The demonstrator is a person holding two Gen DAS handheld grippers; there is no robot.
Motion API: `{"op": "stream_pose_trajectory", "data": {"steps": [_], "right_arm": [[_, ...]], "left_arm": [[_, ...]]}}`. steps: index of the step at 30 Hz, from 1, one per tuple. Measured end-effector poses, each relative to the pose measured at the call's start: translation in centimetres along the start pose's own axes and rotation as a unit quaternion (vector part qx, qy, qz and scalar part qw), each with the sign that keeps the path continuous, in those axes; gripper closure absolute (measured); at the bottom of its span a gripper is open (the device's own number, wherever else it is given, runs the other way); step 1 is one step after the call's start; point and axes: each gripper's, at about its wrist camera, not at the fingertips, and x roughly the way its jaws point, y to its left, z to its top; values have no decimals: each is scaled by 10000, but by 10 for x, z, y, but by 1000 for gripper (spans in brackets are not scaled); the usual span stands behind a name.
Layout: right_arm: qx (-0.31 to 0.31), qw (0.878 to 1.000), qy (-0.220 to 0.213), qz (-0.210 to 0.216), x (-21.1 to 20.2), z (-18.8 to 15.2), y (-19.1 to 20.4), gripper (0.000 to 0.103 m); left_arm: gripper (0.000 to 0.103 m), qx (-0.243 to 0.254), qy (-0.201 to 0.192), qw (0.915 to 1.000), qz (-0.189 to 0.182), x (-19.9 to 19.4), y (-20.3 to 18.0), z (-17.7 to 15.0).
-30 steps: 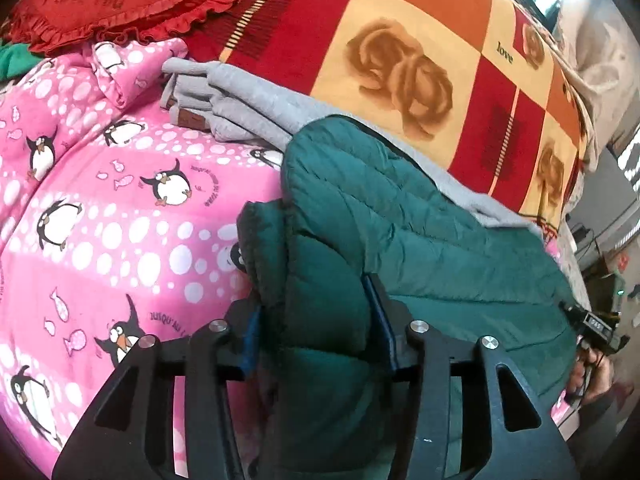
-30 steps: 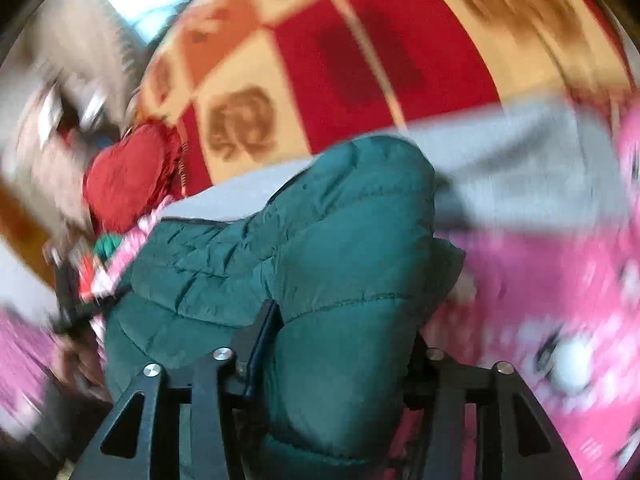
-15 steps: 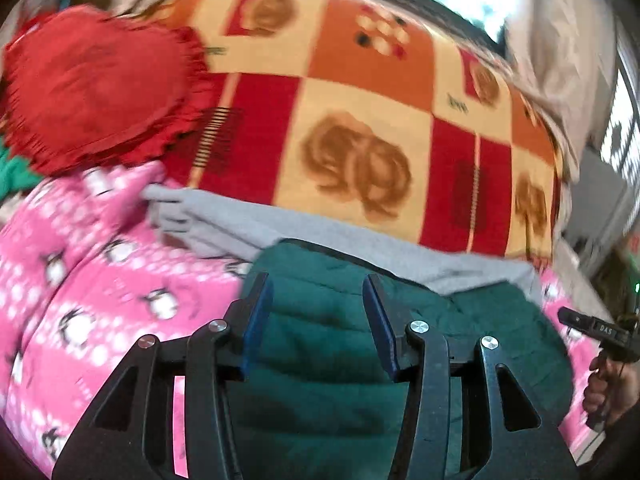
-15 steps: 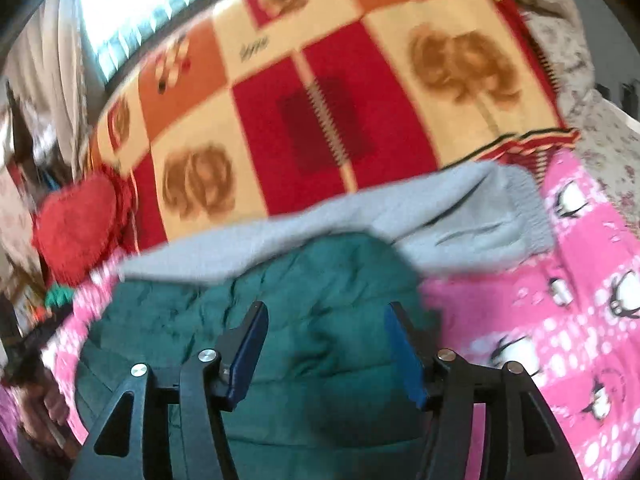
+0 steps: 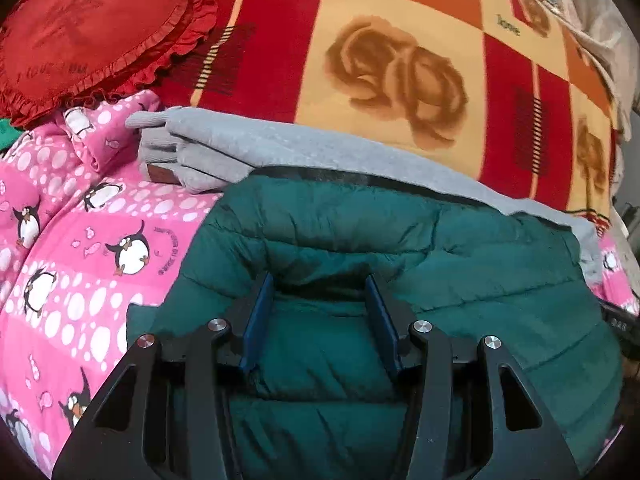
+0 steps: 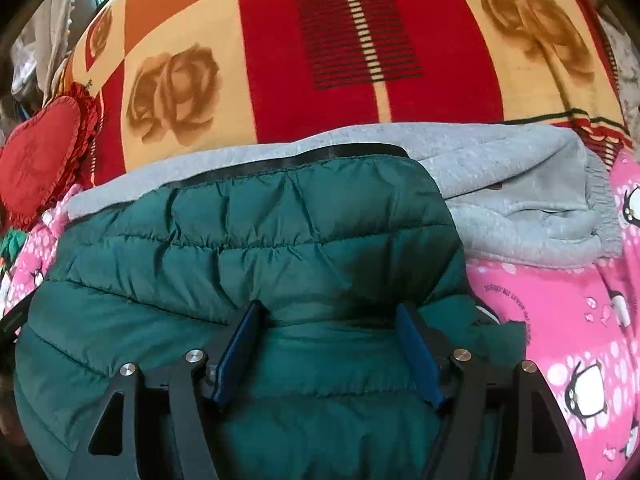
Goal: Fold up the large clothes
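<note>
Under my left gripper (image 5: pixel 320 300) and right gripper (image 6: pixel 328 324), both spread, lies the green puffer jacket (image 5: pixel 460 264) on the penguin bedspread (image 5: pixel 80 264), its print unreadable. Beyond: grey sweatshirt (image 6: pixel 520 184); blanket (image 5: pixel 400 60) reads "love".

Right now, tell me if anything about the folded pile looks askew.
The green jacket lies off-centre on the grey sweatshirt: grey cloth sticks out past its right edge. Nothing looks torn or spilled.

One green puffer jacket (image 5: pixel 460 280), one grey garment (image 6: pixel 520 184), one heart cushion (image 5: pixel 92 32) — two blankets.
</note>
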Motion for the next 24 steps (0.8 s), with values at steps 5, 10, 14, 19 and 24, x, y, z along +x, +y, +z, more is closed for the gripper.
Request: {"op": "stream_pose_trajectory", "data": {"steps": [5, 10, 14, 19, 24], "right_arm": [[-48, 9998, 131, -151, -9, -1, 6, 30], [47, 9999, 8, -121, -13, -3, 4, 25], [-33, 9996, -8, -279, -12, -2, 9, 24], [-159, 9987, -105, -480, -37, 1, 18, 24], [-219, 9939, -1043, -269, -128, -26, 39, 24]], "left_arm": [[55, 63, 72, 10000, -2, 1, -2, 2], [44, -35, 192, 9994, -294, -1, 0, 6], [31, -208, 118, 9968, -767, -3, 6, 7], [31, 5, 391, 9988, -303, -13, -12, 12], [31, 264, 96, 9988, -412, -80, -27, -5]]}}
